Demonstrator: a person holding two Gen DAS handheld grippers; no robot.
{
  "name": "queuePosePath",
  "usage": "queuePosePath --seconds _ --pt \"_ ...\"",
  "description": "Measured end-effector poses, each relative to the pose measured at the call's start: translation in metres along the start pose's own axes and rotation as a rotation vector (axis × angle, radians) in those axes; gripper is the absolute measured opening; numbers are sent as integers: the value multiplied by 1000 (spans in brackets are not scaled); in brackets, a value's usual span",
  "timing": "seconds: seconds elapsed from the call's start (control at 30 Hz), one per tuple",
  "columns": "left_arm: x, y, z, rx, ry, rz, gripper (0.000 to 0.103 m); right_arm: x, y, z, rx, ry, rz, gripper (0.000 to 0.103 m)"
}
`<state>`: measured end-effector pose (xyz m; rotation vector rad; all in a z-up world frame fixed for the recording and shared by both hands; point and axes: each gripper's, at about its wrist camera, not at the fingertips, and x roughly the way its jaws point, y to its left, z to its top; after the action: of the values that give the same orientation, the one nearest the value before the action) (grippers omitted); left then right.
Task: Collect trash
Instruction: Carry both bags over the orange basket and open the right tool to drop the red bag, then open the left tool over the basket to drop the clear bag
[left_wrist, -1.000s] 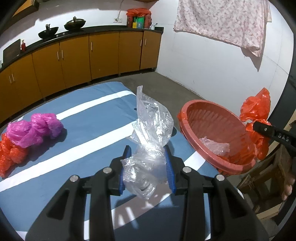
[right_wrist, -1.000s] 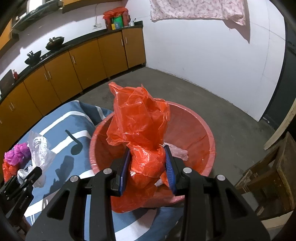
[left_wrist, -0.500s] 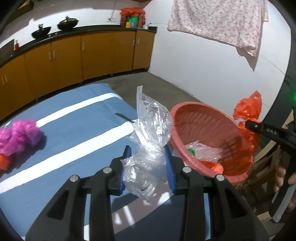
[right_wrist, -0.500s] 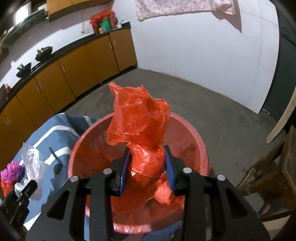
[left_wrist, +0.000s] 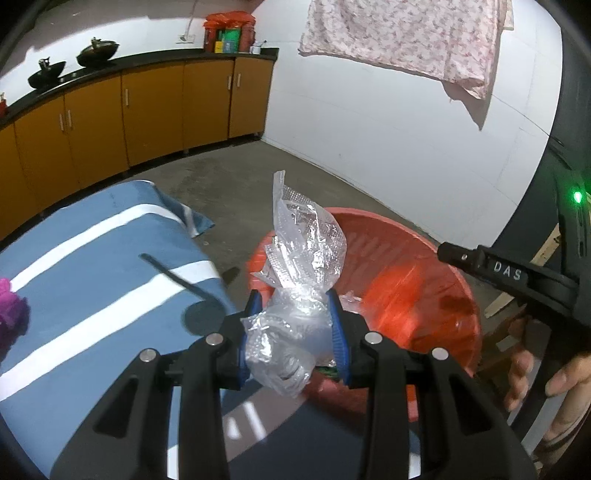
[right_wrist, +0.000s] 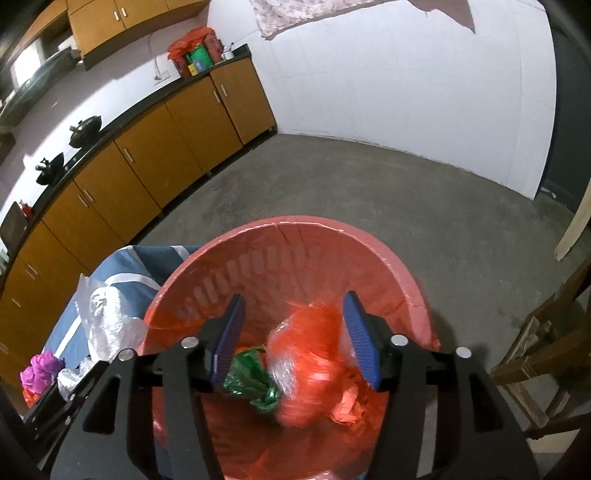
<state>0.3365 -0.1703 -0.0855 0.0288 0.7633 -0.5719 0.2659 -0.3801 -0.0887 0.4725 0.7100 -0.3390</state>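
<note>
Blue striped cloth (left_wrist: 92, 266) edge hides behind blurred red basket (right_wrist: 295, 236).

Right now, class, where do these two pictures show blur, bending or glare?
Left wrist view: the red basket is smeared by motion, while the clear bag is sharp. Right wrist view: the orange bag is blurred and the cabinets bend from the fisheye. Both views have dark corners.

The red basket (right_wrist: 369, 251) mouth lies open above; a wooden chair (right_wrist: 546, 354) crowds its right side.
</note>
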Motion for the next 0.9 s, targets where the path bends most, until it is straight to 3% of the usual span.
queuePosePath --seconds 0.3,0.4,0.5,0.7,0.9 --pt "24 -37 7 34 27 -75 36 -5 -33 -10 68 -27 -76 59" --pt "32 -47 7 42 46 -101 44 -6 -38 -14 67 -25 -95 59" --pt "33 -50 6 32 42 -107 60 -8 -40 -16 65 -27 -105 59" --pt "22 -34 4 10 17 -57 66 -13 -31 -16 42 -37 -95 59" --pt "-12 3 -8 -28 -39 65 72 -23 2 -21 -55 -56 -53 59"
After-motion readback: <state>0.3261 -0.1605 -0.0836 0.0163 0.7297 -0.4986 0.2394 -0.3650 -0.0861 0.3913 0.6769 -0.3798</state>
